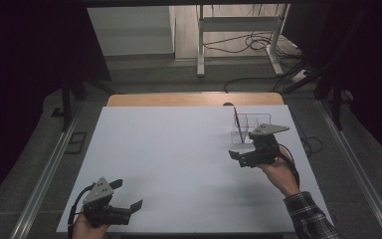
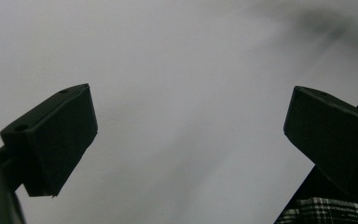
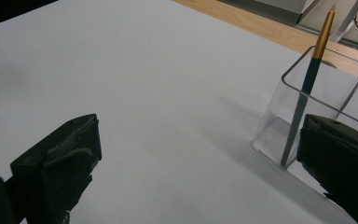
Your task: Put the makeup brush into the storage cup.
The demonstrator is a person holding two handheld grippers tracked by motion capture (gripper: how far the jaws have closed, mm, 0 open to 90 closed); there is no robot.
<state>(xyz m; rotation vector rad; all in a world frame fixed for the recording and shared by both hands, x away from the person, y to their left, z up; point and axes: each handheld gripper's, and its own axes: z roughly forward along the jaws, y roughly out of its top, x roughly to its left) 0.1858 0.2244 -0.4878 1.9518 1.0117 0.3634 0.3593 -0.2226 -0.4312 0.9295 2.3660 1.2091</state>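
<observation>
Nearest us, we hold the left gripper [image 1: 124, 208] low over the bare front of the white table [image 1: 179, 159], its jaws spread with nothing between them; we judge it parked out of the way. Farther off, the right gripper [image 1: 236, 155] hovers just beside the clear holder [image 1: 252, 122], its jaws likewise spread and empty, apparently so that the pen can be reached or has room. The pen [image 3: 310, 79] stands in the near compartment of the holder [image 3: 298, 93], tip down on the floor, leaning against the rim. Its long axis runs steeply upward, the gold end pointing up and tilted toward the far wooden edge [image 1: 194, 98] of the table.
</observation>
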